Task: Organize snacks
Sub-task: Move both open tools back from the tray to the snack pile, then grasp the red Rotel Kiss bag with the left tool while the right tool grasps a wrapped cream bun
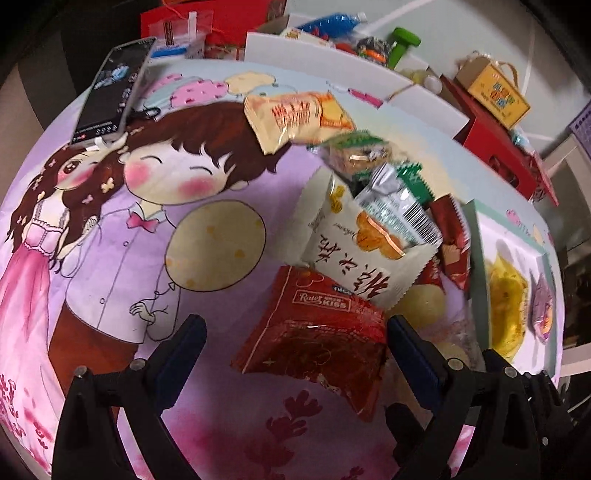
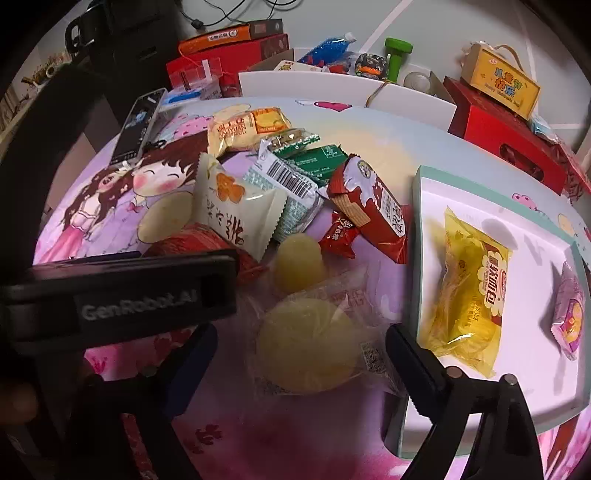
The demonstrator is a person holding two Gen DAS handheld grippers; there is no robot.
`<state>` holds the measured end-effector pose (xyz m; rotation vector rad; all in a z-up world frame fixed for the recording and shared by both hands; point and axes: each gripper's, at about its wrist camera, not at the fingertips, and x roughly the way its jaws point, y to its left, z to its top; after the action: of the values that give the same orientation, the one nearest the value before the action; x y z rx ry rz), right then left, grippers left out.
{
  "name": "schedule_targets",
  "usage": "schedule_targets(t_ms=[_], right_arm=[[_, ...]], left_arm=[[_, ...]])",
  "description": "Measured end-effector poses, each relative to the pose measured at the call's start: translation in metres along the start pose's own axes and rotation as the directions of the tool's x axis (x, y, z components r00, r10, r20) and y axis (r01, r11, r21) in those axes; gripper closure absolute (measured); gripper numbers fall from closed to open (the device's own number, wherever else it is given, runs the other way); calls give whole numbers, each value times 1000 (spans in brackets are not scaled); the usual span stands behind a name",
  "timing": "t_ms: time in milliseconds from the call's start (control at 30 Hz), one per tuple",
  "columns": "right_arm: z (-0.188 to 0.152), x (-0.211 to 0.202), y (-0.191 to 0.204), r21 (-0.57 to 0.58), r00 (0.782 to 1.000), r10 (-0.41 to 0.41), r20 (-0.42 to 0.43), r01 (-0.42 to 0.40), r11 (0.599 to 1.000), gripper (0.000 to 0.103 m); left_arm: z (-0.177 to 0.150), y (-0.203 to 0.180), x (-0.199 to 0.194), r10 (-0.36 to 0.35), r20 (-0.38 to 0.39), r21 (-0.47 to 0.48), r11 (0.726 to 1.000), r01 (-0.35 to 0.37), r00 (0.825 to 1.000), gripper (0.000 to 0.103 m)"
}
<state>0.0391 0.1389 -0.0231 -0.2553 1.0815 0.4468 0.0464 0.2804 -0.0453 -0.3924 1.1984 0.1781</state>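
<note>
Cartoon tablecloth (image 1: 122, 258); left gripper (image 1: 295, 332) wide around red packet (image 1: 317, 332); right gripper (image 2: 301, 347) wide, empty.

The table is covered by a cartoon-printed cloth (image 1: 122, 236) in pink and lilac, showing two drawn children and a balloon. A phone (image 1: 110, 88) lies near its far left edge. Beyond the far edge stand white boards (image 2: 306, 85), red boxes (image 2: 506, 136) and a yellow carton with cord handles (image 2: 502, 83). Behind them runs a pale wall (image 2: 436, 26) crossed by thin lines. At far left stands dark furniture (image 2: 125, 40), with cables hanging above.
</note>
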Motion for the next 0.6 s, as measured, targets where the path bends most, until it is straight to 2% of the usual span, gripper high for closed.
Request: schedule_targets(t_ms=[200, 500, 600], right_arm=[[0, 5, -2, -2, 1000, -26, -7, 26, 1000, 19], [1, 6, 1, -23, 999, -48, 3, 48, 999, 27], [2, 6, 1, -19, 999, -50, 7, 50, 999, 28]], left_arm=[[1, -2, 13, 78, -20, 25, 997, -78, 997, 5], [-1, 12, 12, 65, -11, -2, 998, -65, 998, 5], [-1, 11, 11, 57, -3, 5, 998, -56, 998, 10]])
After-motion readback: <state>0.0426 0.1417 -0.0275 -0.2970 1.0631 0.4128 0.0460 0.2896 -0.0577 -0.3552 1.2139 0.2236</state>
